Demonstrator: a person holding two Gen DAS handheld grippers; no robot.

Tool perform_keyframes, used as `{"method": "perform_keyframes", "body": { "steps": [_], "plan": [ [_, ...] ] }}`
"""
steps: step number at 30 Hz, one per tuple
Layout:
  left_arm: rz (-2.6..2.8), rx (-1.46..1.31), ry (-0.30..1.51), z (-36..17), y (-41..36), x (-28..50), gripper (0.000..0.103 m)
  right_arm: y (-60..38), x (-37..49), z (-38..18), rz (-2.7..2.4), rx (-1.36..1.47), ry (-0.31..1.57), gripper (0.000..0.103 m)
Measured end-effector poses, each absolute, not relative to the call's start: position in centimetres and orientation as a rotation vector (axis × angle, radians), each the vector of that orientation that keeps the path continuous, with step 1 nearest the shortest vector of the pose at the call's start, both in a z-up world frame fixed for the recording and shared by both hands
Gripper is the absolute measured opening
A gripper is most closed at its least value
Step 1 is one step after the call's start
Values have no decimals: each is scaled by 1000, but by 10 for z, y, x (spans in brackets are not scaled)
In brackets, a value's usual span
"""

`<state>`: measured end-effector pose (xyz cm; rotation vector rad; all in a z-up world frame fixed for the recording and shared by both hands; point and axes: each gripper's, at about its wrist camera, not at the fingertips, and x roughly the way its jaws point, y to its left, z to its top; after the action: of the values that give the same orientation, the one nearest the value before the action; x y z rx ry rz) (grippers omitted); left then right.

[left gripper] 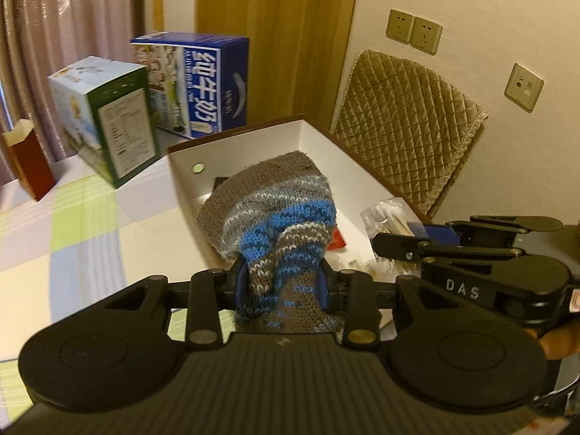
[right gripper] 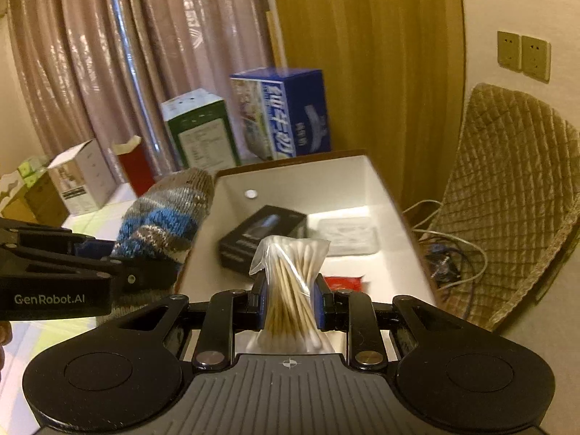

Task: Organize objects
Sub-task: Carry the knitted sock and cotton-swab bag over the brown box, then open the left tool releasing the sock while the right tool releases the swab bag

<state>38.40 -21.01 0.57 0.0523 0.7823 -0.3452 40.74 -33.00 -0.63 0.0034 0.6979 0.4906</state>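
Pinching a knitted sock [left gripper: 279, 224], the left gripper [left gripper: 282, 282] is held over the white box [left gripper: 326, 137] at 12 o'clock; a cotton-swab bag [right gripper: 290, 275] is clamped by the right gripper [right gripper: 290, 304], presumably for depositing.

Grey-and-blue striped knit hat [left gripper: 275, 214] bunched, lifted beside white box [right gripper: 384, 188], clear bag of cotton swabs [right gripper: 290, 282] upright above it

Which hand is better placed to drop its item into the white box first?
The right, probably. Its tool holds the bag of cotton swabs directly over the white box interior. The left tool grips the knitted sock nearer the box's left edge, partly over the table.
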Motion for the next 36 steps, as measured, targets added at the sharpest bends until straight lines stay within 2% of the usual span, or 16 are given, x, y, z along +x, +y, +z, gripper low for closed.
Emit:
{"method": "perform_keyframes", "body": {
  "steps": [26, 29, 32, 33, 35, 36],
  "plan": [
    [-344, 100, 881, -34, -267, 481, 32, -356, 482, -35, 462, 8, 771, 22],
    [-352, 99, 880, -36, -270, 487, 36, -357, 486, -36, 456, 11, 772, 22],
    [-353, 104, 865, -38, -273, 493, 44, -358, 489, -37, 451, 15, 772, 22],
    [-349, 110, 858, -39, -274, 495, 52, -359, 490, -37, 450, 17, 772, 22],
    [-347, 116, 846, -38, -274, 496, 59, -359, 490, -37, 449, 18, 772, 22],
    [-348, 118, 842, -37, -273, 496, 67, -360, 490, -37, 449, 17, 772, 22]
  ]
}}
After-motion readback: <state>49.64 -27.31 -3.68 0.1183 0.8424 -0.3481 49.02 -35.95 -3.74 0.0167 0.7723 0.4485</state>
